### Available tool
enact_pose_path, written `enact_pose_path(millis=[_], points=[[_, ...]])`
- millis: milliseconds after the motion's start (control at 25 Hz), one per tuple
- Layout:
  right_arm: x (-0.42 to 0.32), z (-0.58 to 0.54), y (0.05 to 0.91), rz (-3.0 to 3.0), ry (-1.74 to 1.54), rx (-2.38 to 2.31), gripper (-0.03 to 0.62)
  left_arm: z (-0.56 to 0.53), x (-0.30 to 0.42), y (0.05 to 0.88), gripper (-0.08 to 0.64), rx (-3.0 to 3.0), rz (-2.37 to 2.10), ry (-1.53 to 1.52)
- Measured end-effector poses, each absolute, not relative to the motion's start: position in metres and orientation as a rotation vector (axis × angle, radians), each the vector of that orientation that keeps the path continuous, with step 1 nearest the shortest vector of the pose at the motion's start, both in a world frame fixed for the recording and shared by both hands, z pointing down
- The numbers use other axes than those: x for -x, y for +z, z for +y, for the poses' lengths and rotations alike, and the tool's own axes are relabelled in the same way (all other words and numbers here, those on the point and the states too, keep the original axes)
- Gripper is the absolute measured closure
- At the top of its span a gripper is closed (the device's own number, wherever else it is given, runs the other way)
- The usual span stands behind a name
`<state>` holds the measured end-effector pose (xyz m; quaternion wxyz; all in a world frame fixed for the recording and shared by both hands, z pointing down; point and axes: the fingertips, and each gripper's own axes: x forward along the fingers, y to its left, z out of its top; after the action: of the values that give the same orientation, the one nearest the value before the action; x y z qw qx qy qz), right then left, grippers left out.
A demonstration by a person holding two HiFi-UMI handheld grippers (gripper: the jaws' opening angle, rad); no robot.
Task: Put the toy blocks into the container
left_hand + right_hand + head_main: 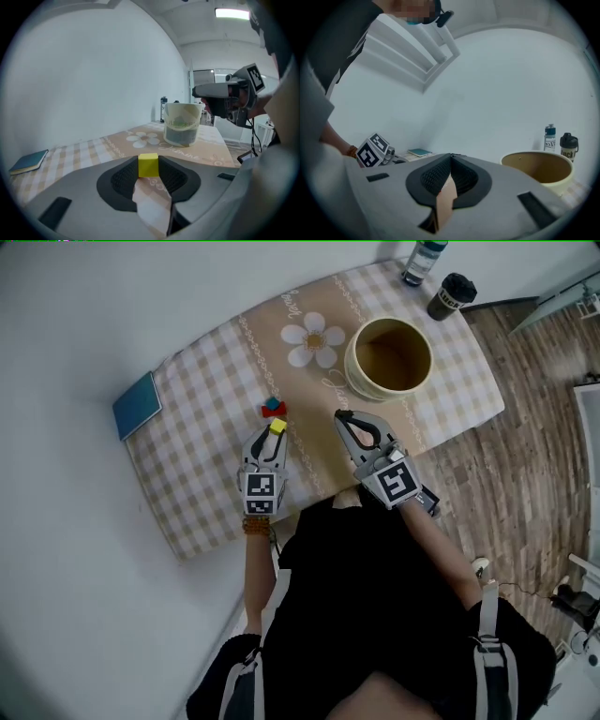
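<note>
**Fingers (123, 178) closed on yellow block; carry to container pending**

Fingers of left gripper (275, 434): parted only by the width of the yellow block (148, 165), pinching it at the very tips, over checked tablecloth (197, 465).

Right gripper (450, 158): pressed fully together, nothing between, hovering beside the left one and near container (353, 360) (cream tub, open-topped, nothing visible inside).

Remaining on cloth: red and blue blocks (273, 407), just ahead of left gripper; possibly more than two pieces, too small to tell.

Also present, no part of the task: blue book (138, 405) at the cloth's far-left edge; bottle (424, 261) and black cup (452, 294) beyond container.

Step in hand, as judged: transport of yellow block to container.

For doing it well:
- Keep the pinch firm, given a tip-only hold with little pad overlap.
- Travel level, rightward and forward, up over the rim.
- Pass clear of right gripper, roughly on the path.
- Release only once squarely above the opening, and low enough to prevent a bounce out.
</note>
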<state>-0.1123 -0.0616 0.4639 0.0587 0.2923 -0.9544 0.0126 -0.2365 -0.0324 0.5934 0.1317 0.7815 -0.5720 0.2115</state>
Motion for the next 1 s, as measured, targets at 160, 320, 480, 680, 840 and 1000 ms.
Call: enact_pose_path(millis=[160,320,480,680,840,1000], points=[[0.091,-0.07,0.454,-2.924,0.01,-0.851,0.589,-0.048,0.215,0.555,0.426,-2.266,-1.755,0.504],[0.067,-0.08,0.445,-2.953,0.004,-0.841,0.589,-0.066,0.189,0.514,0.426,-2.289,-1.834,0.403],[0.039,-0.089,0.441,-2.968,-0.008,-0.849,0.589,-0.084,0.156,0.481,0.426,-2.333,-1.87,0.34],[-0.001,-0.101,0.441,-2.971,0.016,-0.9,0.589,-0.104,0.116,0.451,0.426,-2.363,-1.932,0.273],[-0.038,-0.109,0.443,-2.991,0.02,-0.933,0.589,-0.117,0.081,0.436,0.426,-2.367,-1.987,0.206],[-0.072,-0.118,0.451,-2.987,0.037,-0.965,0.589,-0.132,0.051,0.434,0.426,-2.354,-2.008,0.184]])
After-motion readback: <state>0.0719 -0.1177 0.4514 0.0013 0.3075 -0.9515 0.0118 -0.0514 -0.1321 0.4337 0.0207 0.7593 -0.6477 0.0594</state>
